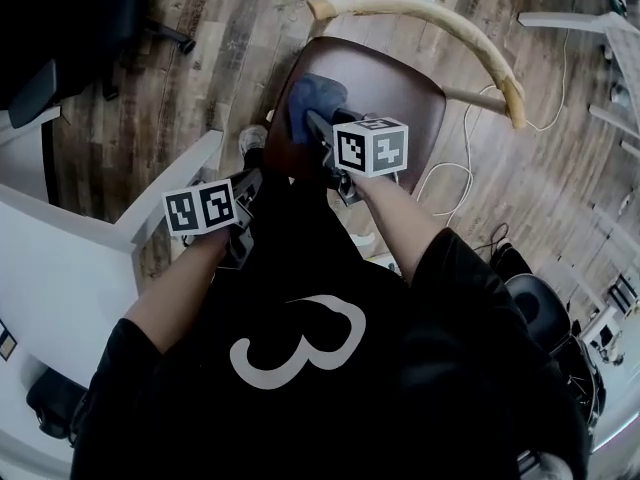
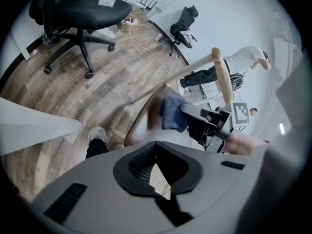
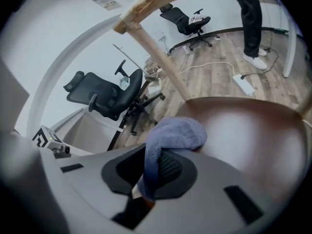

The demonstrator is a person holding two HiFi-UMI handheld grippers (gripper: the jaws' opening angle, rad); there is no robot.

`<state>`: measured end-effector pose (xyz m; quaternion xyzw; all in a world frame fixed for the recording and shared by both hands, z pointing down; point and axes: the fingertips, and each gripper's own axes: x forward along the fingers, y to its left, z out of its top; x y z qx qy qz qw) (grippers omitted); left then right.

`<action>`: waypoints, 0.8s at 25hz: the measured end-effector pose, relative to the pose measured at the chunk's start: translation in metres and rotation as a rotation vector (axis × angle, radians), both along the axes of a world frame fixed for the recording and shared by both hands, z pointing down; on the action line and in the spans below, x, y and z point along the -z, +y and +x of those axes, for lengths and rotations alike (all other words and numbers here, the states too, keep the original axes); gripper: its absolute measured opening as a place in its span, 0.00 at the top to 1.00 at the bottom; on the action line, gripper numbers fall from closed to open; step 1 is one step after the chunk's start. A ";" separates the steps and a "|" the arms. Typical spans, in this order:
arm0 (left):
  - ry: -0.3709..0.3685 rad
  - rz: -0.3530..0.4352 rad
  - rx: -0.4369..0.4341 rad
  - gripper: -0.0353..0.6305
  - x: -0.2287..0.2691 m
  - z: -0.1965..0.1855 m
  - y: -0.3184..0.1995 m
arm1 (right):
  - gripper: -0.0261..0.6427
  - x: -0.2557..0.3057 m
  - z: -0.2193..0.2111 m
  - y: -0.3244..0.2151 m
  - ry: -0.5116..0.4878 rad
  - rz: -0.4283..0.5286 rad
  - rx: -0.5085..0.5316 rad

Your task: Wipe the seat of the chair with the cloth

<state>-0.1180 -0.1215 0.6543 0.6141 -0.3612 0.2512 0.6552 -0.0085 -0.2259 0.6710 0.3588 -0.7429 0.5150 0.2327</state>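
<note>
The chair has a dark brown seat [image 1: 395, 88] and a pale curved wooden backrest [image 1: 430, 13]. A blue cloth [image 1: 312, 98] lies bunched on the seat's left part, and my right gripper [image 1: 322, 128] is shut on it. In the right gripper view the cloth [image 3: 175, 133] folds down between the jaws of the right gripper [image 3: 156, 165] and rests on the glossy seat [image 3: 253, 140]. My left gripper [image 1: 245, 183] hangs left of the chair, off the seat, holding nothing. In the left gripper view the left gripper [image 2: 156, 150] has its jaws together, and the cloth [image 2: 171, 112] shows beyond.
A white table [image 1: 60, 238] stands close at the left. My shoe [image 1: 252, 140] is by the seat's left edge. White cables [image 1: 450, 173] trail on the wood floor right of the chair. Black office chairs [image 2: 78, 9] and a standing person [image 3: 251, 18] are farther off.
</note>
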 end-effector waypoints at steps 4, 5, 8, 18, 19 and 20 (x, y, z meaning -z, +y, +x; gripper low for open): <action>-0.002 -0.005 0.024 0.93 -0.005 -0.012 -0.001 | 0.89 -0.009 -0.047 0.009 -0.042 0.015 0.093; -0.002 -0.005 0.028 0.93 -0.005 -0.014 -0.001 | 0.89 -0.015 -0.051 0.011 -0.028 0.012 0.108; -0.001 -0.007 0.032 0.93 -0.005 -0.018 0.000 | 0.89 -0.033 -0.049 0.015 0.032 -0.020 0.126; 0.017 -0.007 0.031 0.93 -0.006 -0.027 -0.002 | 0.89 -0.067 -0.028 0.023 0.213 -0.040 0.165; 0.017 -0.006 0.027 0.93 -0.006 -0.027 -0.002 | 0.89 -0.067 -0.026 0.023 0.218 -0.040 0.158; 0.016 -0.006 0.022 0.93 -0.005 -0.027 -0.002 | 0.89 -0.068 -0.023 0.024 0.222 -0.040 0.151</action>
